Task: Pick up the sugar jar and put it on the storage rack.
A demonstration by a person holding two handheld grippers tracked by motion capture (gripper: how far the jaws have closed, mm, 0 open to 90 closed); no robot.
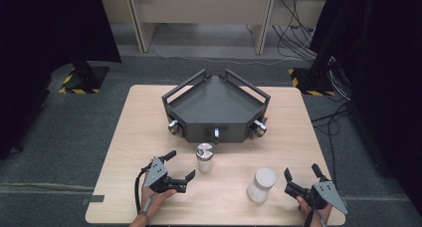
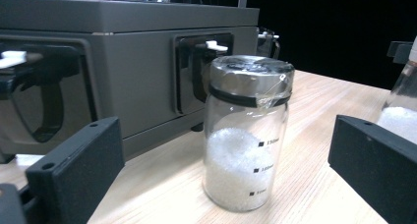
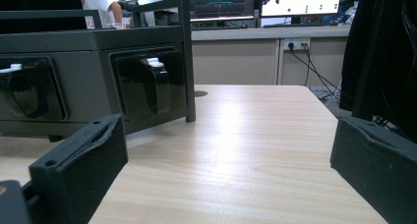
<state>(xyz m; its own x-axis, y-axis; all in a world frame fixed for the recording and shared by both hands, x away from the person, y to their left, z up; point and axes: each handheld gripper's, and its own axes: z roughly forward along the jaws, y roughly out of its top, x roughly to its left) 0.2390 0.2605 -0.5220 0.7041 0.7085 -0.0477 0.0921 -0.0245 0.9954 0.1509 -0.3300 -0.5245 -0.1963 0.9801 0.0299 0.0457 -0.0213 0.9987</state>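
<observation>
Glass jar (image 2: 246, 135) uncovered between open left gripper (image 1: 180, 166); lower scale print blurred.

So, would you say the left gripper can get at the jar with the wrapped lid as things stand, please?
Probably yes. The left gripper is open, and in its own view the jar stands upright between and ahead of the jaws, with bare table around it. The grey machine stands behind the jar, not between.

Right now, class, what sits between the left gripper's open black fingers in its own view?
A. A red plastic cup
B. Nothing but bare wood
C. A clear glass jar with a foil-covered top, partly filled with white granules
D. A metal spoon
C: in the left gripper view the clear glass jar, foil-topped and holding white granules, stands upright on the wooden table between the fingers, untouched.
</observation>
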